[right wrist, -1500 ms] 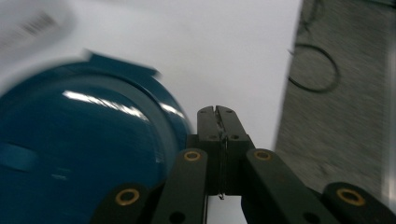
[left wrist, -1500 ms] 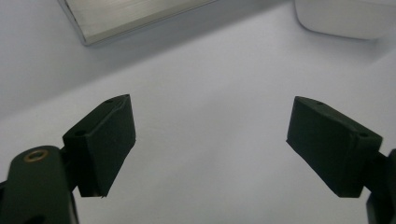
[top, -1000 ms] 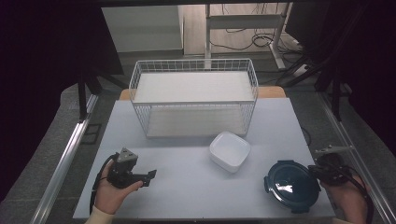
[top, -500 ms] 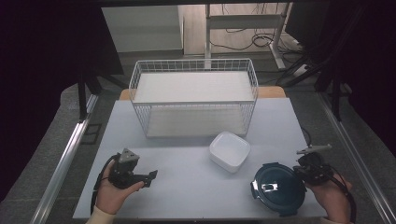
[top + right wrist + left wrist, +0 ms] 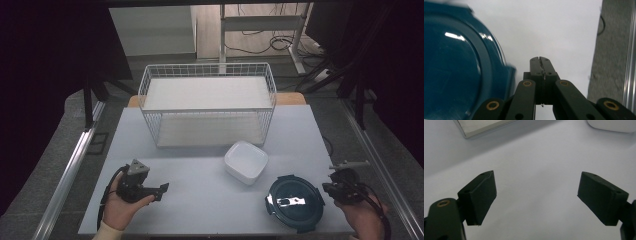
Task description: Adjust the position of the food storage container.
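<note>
Right gripper (image 5: 541, 59) stood closed and empty beside the lid (image 5: 295, 201), left gripper (image 5: 536, 195) open; jaws needed opening before gripping the lid's rim squarely.

On your worktop (image 5: 200, 200), the wire basket (image 5: 207, 107) stands at the back; the square container (image 5: 246, 161) lies before it, the round lid (image 5: 294, 201) nearer you, to its right.

A white wire basket (image 5: 207, 105) is standing at the table's (image 5: 200, 200) far edge; a white square container (image 5: 246, 161) is lying just before it.
</note>
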`<state>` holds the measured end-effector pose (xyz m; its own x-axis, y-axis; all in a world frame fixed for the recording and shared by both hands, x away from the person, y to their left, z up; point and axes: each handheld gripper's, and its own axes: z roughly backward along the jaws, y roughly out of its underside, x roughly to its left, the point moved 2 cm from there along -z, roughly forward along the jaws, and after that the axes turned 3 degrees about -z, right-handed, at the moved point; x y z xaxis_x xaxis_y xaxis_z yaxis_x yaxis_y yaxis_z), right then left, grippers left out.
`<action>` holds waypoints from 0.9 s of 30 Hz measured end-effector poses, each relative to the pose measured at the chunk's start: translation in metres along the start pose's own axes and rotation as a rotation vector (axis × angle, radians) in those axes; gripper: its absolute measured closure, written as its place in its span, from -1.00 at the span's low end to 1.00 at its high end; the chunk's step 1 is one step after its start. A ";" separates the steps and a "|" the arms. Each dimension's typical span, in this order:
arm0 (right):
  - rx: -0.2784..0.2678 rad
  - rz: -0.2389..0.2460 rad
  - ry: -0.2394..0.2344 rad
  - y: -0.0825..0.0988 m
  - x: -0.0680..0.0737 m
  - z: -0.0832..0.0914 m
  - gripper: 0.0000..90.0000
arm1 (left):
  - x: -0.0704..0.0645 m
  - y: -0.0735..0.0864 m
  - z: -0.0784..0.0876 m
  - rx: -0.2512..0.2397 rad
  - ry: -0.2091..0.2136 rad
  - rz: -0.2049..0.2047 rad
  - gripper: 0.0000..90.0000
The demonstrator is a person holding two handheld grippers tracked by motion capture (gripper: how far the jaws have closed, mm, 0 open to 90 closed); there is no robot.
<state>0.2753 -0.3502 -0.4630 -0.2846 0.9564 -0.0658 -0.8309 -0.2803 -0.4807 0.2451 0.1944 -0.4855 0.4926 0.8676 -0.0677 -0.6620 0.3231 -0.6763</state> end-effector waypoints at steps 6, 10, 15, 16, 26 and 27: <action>0.031 -0.017 -0.058 0.017 0.004 -0.003 0.99 | -0.001 0.000 0.000 -0.003 0.005 -0.001 -0.66; 0.040 -0.005 -0.041 0.018 0.008 -0.002 0.99 | -0.001 0.000 0.001 -0.004 0.007 -0.001 -0.66; 0.048 -0.009 -0.040 0.018 0.011 -0.001 0.99 | -0.002 0.000 -0.002 0.002 0.008 -0.001 -0.66; 0.053 -0.006 -0.044 0.019 0.012 -0.001 0.99 | -0.002 0.000 -0.002 0.004 0.009 -0.003 -0.66; 0.060 0.032 -0.098 0.018 0.038 -0.002 0.99 | -0.005 0.000 -0.005 0.013 0.015 -0.013 -0.66; 0.058 0.038 -0.100 0.018 0.039 -0.002 0.99 | -0.005 0.000 -0.005 0.013 0.016 -0.014 -0.66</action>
<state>0.2499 -0.3178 -0.4760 -0.3607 0.9327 0.0063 -0.8441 -0.3235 -0.4277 0.2455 0.1880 -0.4894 0.5110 0.8567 -0.0703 -0.6621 0.3401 -0.6678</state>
